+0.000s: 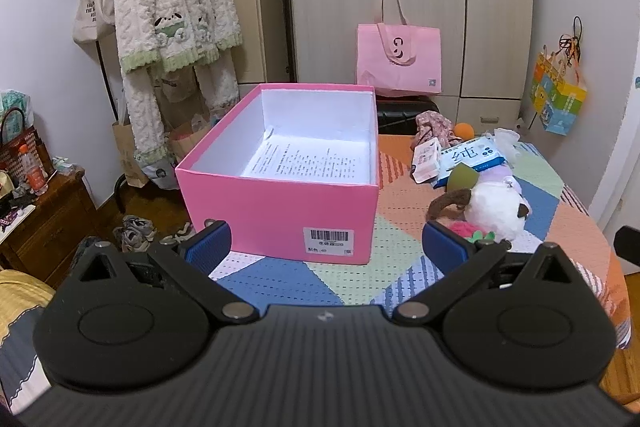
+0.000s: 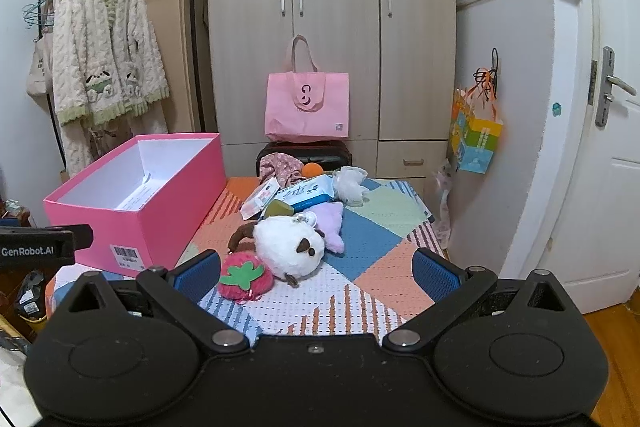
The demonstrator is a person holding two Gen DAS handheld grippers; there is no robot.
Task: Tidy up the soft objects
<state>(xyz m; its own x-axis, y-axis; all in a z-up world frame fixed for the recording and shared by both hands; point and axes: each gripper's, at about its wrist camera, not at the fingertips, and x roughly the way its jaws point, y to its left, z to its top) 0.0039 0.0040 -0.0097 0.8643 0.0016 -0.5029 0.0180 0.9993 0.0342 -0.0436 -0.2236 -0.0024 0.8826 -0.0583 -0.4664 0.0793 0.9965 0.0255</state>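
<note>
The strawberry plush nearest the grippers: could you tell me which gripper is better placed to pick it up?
Right. The right gripper is open with the strawberry plush just ahead of its fingers; the left gripper faces the pink box.

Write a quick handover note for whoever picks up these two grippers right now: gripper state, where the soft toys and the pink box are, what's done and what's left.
Left gripper: open, holding nothing, facing the pink box.
Right gripper: open, holding nothing, facing the toy pile.
Box: open on the patterned table cover, left side; only a printed sheet inside.
Toys: strawberry plush nearest the right gripper, white plush touching it, purple plush behind. Wipes pack and floral cloth lie further back.
Done: nothing boxed yet.
Left: probably all soft items go into the box; the strawberry looks easiest first.
</note>
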